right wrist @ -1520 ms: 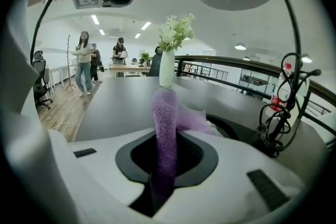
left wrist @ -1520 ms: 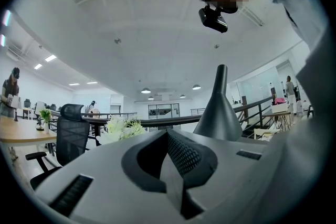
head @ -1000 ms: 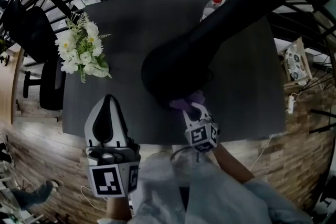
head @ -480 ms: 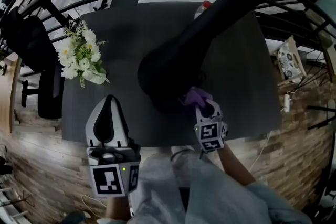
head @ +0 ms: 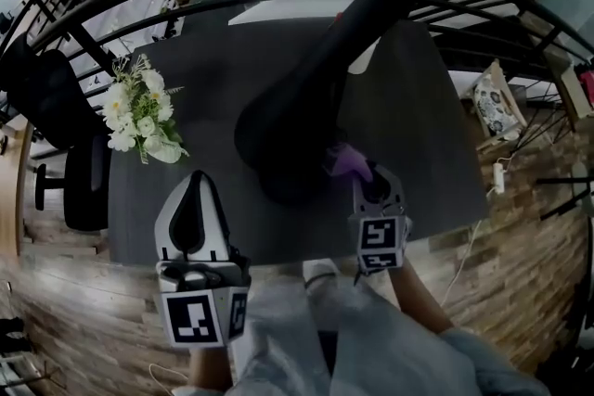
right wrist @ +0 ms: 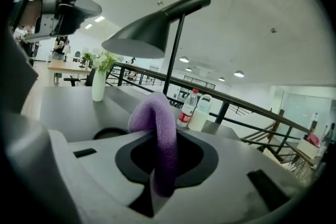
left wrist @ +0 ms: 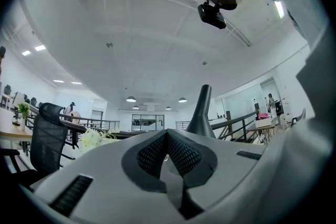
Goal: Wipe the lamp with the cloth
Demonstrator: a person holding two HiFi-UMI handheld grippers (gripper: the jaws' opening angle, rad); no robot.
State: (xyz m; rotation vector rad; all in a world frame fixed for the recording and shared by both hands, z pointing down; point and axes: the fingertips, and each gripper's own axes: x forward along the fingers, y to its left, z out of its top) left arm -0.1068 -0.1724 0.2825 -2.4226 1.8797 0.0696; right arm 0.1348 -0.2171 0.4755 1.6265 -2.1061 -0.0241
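1. The table (head: 427, 125) lies ahead of both grippers, its near edge under their tips.
2. The lamp (head: 288, 139) stands on it between the two grippers. Its dark shade (right wrist: 142, 34) hangs above and to the left of the right gripper's jaws, and its stem rises behind them.
3. The left gripper (head: 193, 185) is held low by the body, left of the lamp. It is tilted upward so that mostly ceiling is seen past it. Its jaws are pressed together with nothing between them (left wrist: 167, 136).
4. The right gripper (head: 367, 179) is reached forward on an extended forearm to the shade's right flank, pointing across the table and slightly up. Its jaws are clamped on the cloth.
5. The purple cloth (right wrist: 157, 128) is folded into a hump above the jaws. A gap to the shade's rim is seen, so contact cannot be confirmed.
6. For a good wipe, the hump should be raised against the shade and drawn along its curve with light pressure. The lamp could be steadied by the idle left gripper.
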